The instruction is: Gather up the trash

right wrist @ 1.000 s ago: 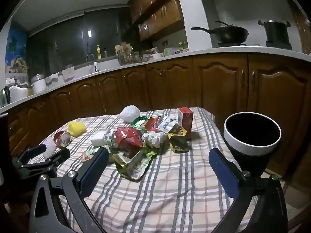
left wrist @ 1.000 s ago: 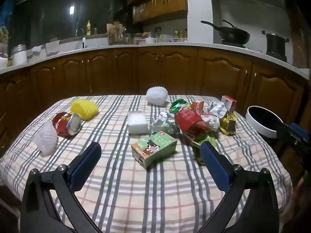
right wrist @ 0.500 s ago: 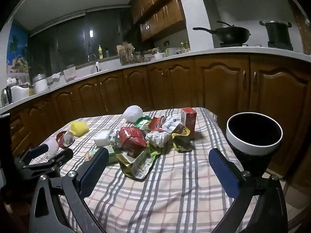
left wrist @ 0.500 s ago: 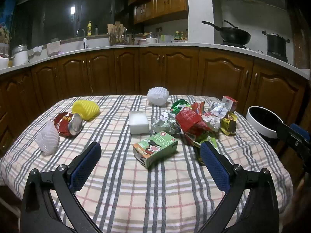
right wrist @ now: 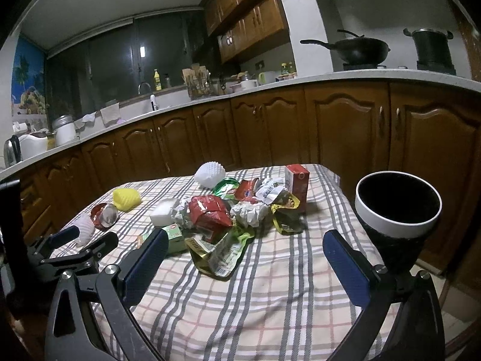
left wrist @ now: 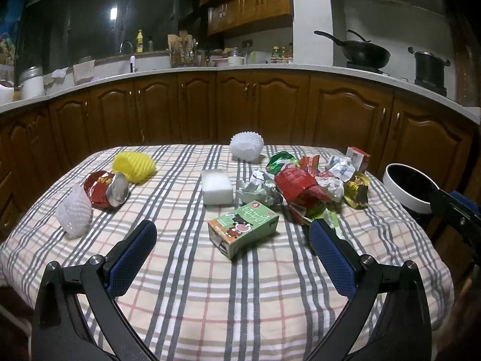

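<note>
Both hand-held grippers, left (left wrist: 231, 237) and right (right wrist: 245, 245), hover wide open, empty, above the table (left wrist: 210, 294).

On the worktop (left wrist: 210, 294), a carton (left wrist: 243, 225) lies at the middle front, with a foam block (left wrist: 217, 186) just behind it and a heap of wrappers (left wrist: 306, 186) to its right. A crushed can (left wrist: 106, 191) and two net sleeves (left wrist: 133, 167) lie well apart at the left, another net sleeve (left wrist: 247, 147) at the back. A bin (right wrist: 396, 210) stands off the right edge.
</note>
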A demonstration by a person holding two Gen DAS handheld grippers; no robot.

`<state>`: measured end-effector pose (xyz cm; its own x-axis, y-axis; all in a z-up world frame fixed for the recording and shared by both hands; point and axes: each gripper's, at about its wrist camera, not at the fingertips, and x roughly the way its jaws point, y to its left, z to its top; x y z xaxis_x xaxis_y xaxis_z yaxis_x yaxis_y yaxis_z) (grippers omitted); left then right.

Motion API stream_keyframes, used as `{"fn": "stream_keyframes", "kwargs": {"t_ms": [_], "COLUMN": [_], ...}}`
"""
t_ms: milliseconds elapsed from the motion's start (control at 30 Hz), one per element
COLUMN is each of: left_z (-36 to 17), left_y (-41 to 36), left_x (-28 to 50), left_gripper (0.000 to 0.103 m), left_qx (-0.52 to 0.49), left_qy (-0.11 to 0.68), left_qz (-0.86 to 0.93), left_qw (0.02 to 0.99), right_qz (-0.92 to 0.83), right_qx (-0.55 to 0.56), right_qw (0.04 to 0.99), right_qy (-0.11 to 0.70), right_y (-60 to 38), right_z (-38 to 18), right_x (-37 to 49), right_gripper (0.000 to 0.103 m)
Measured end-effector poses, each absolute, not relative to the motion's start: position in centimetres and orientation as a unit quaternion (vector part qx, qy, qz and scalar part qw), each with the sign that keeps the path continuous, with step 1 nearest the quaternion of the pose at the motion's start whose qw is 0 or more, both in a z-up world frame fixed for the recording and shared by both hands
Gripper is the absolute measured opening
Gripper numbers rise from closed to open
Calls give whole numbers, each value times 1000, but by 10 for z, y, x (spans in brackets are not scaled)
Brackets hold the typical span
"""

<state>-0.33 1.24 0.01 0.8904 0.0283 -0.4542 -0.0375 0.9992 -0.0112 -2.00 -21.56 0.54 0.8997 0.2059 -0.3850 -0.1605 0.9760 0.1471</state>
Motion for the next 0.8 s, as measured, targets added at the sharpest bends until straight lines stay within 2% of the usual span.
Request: {"fn": "stream_keyframes", "kwargs": {"t_ms": [800], "left_z": [0], "left_y": [12], "left_x": [-4], "left_gripper": [103], "left_qx": [-10], "left_qy": [234], "left_qz": [18], "left_qw": [972], "right_qz": [95], "right_qx": [56], "right_qw": [973], "right_qy": [203], "right_y": [-214], "right_z": [4], "right_x": [-19], "right_gripper": [103]}}
